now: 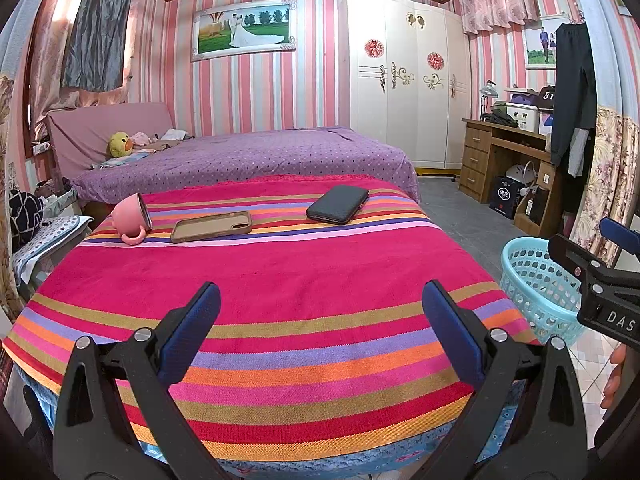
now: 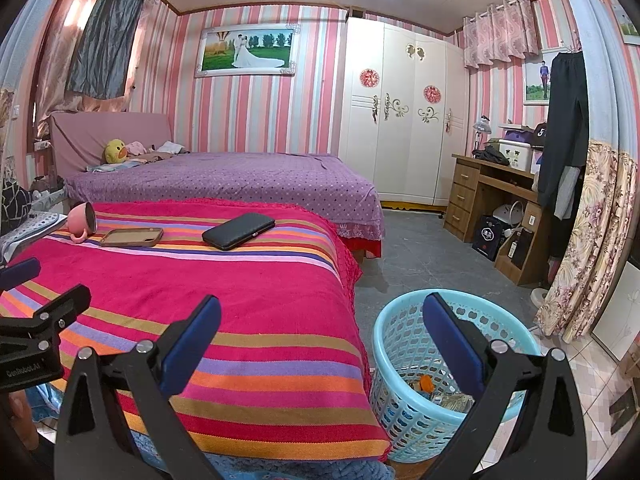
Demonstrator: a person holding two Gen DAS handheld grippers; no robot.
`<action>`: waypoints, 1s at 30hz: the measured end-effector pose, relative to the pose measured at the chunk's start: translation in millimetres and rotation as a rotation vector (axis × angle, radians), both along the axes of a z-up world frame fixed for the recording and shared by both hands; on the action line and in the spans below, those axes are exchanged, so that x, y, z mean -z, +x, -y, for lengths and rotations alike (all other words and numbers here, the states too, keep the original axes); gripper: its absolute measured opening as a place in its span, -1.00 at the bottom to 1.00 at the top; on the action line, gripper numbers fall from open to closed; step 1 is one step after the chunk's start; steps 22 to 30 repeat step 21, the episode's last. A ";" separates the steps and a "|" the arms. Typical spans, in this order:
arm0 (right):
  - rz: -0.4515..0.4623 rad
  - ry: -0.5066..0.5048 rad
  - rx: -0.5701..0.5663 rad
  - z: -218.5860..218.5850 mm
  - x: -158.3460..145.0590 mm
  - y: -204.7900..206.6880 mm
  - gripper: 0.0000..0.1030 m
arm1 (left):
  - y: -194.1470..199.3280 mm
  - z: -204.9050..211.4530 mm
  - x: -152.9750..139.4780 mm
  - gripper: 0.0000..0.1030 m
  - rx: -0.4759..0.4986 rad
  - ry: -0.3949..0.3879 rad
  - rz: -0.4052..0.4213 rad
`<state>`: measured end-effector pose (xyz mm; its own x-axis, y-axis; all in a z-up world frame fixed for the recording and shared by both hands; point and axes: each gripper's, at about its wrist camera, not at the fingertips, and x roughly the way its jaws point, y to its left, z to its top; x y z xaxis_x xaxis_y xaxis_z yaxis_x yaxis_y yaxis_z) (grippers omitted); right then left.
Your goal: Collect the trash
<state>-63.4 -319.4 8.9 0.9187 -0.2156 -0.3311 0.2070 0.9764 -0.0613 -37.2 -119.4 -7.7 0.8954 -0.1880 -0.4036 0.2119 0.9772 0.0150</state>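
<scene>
While both the left gripper (image 1: 321,332) and right gripper (image 2: 321,338) gape wide and empty, the trash (image 2: 442,397) sits at lower right inside the blue basket (image 2: 394,334). It looks light, crumply stuff (wrappers, probably), so pinch a bunched fold gently.
</scene>
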 end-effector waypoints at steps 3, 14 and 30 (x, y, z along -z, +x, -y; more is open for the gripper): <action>0.000 0.000 0.000 0.3 -0.2 0.1 0.91 | -0.2 0.3 -0.1 0.89 0.000 0.001 0.002; 0.000 0.000 0.000 0.2 0.2 0.2 0.91 | -0.1 0.3 -0.6 0.89 0.001 0.002 0.001; 0.000 -0.001 0.000 0.1 0.5 0.3 0.91 | 0.5 -0.7 -0.9 0.89 -0.003 -0.001 0.000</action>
